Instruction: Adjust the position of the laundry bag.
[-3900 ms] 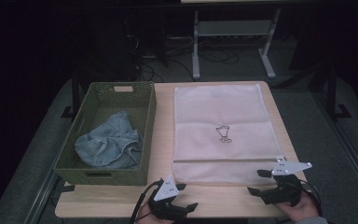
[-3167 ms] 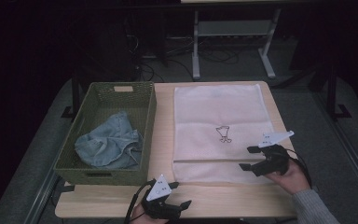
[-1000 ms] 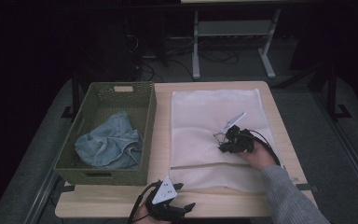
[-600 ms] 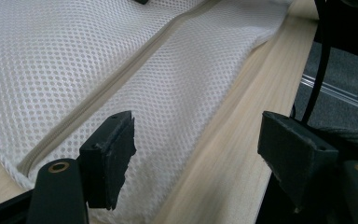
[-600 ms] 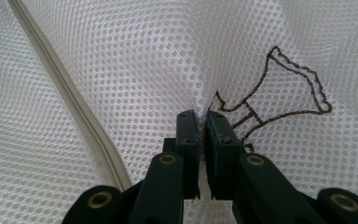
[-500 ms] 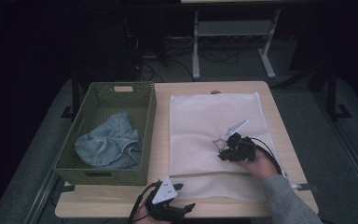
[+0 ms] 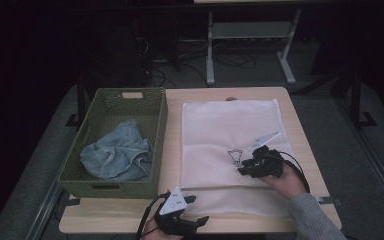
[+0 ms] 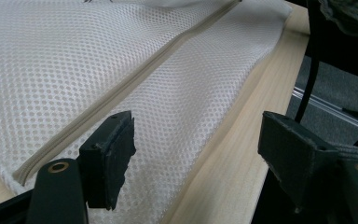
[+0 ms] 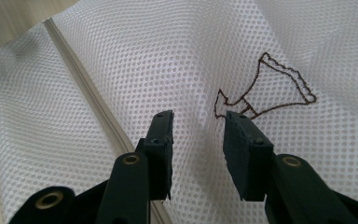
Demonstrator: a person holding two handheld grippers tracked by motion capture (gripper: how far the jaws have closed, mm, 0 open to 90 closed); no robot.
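Two hand-held grippers in play, one white mesh laundry bag (image 7: 230,142) lying flat on the table (image 7: 175,105), just right of the green basket (image 7: 111,145). Taking the bag as landmark from here.

Right hand-held gripper (image 7: 245,167) sits over the middle of the bag, beside the small dark embroidered mark (image 7: 236,156). Its jaws have just been opening and now stand partly apart. In the right gripper view the mesh lies under the gap, not pinched between the pads, so nothing is held.

Left hand-held gripper (image 7: 197,222) waits off the bag's near edge, jaws wide and empty. In the left gripper view the zipper seam (image 8: 135,79) runs just ahead of it.

Blue denim garment (image 7: 117,155) lies crumpled in the basket, well left of the bag.

Step, as I read it: bag positioned and released; prepping it to be opened.

Next calls for: find the zipper pull along the near seam, pinch only the top mesh layer, and use the other gripper to hold the bag still. Pull's location I can't make out.
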